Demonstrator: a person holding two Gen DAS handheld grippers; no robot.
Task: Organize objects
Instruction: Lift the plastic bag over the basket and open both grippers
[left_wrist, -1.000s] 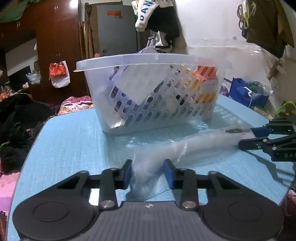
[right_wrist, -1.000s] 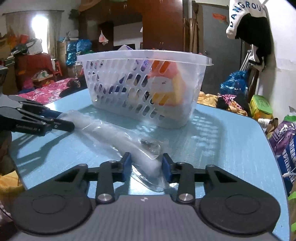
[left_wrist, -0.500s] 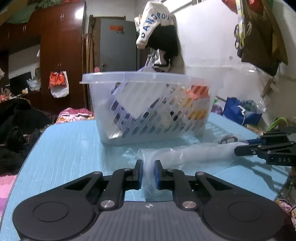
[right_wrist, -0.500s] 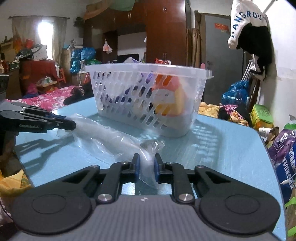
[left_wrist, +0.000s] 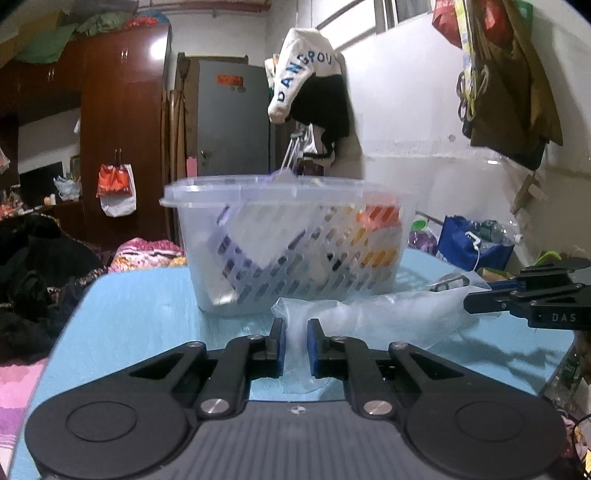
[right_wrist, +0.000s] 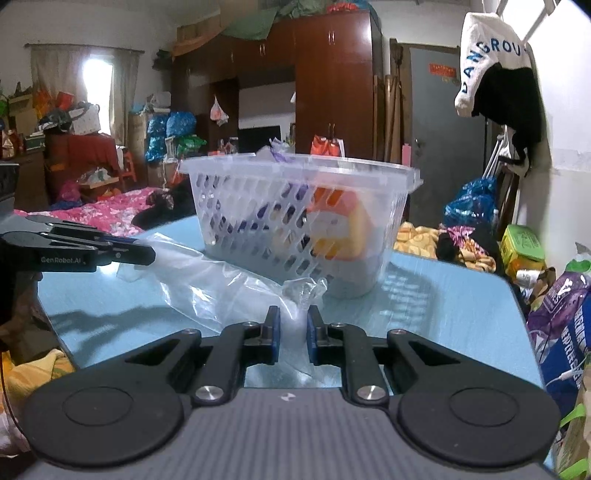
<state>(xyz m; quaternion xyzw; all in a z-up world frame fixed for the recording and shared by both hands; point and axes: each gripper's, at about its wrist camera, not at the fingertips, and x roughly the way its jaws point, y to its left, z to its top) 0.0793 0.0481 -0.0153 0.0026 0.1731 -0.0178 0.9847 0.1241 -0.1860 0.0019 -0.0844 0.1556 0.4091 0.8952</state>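
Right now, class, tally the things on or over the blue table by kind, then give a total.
Perforated baskets: 1
Clear plastic bags: 1
Grippers, left and right, fingers pinching the bag: 2
Total: 4

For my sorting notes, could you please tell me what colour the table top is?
Light blue; the table top shows best in the right wrist view.

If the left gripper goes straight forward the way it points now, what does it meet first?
Most likely the white basket. The left gripper, shut on the clear plastic bag, points at the basket's near wall on the blue table. Only bag plastic seems to lie between, though depth is uncertain.
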